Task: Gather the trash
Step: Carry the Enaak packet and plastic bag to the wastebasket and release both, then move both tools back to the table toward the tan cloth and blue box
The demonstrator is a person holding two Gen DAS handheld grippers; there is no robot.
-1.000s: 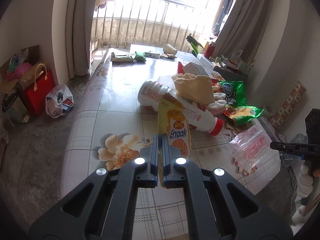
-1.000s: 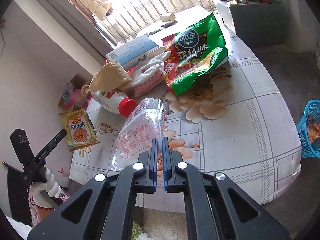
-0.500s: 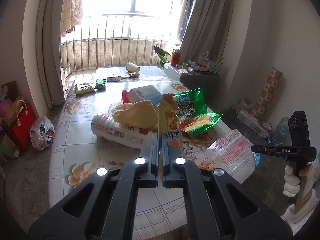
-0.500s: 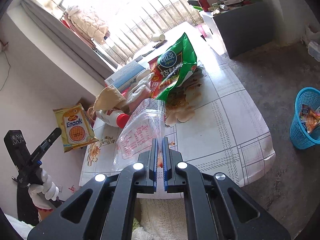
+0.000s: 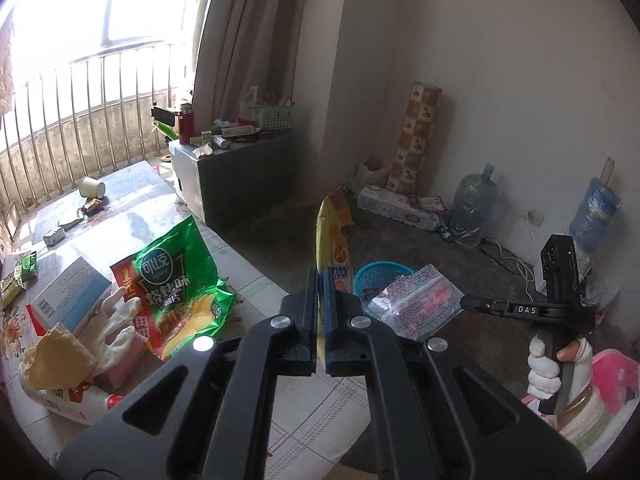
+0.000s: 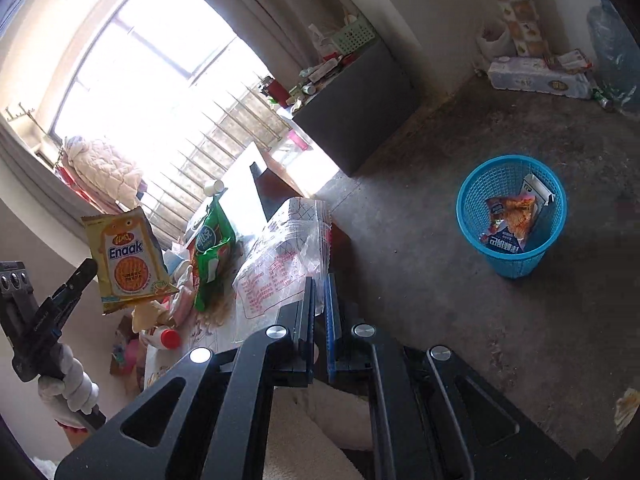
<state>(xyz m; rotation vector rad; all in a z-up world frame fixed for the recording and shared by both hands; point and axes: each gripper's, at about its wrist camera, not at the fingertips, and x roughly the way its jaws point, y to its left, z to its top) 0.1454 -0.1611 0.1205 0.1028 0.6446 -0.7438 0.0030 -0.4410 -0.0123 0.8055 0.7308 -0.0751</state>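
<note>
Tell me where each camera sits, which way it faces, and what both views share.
Left wrist: on left gripper, shut on yellow Enaak snack packet, facing the floor corner; gloved right hand shows.
Right wrist: on right gripper, shut on clear printed plastic bag, facing floor and window; gloved left hand shows.
Shared: blue mesh plastic basket, both wrappers, green crisp bag.
</note>
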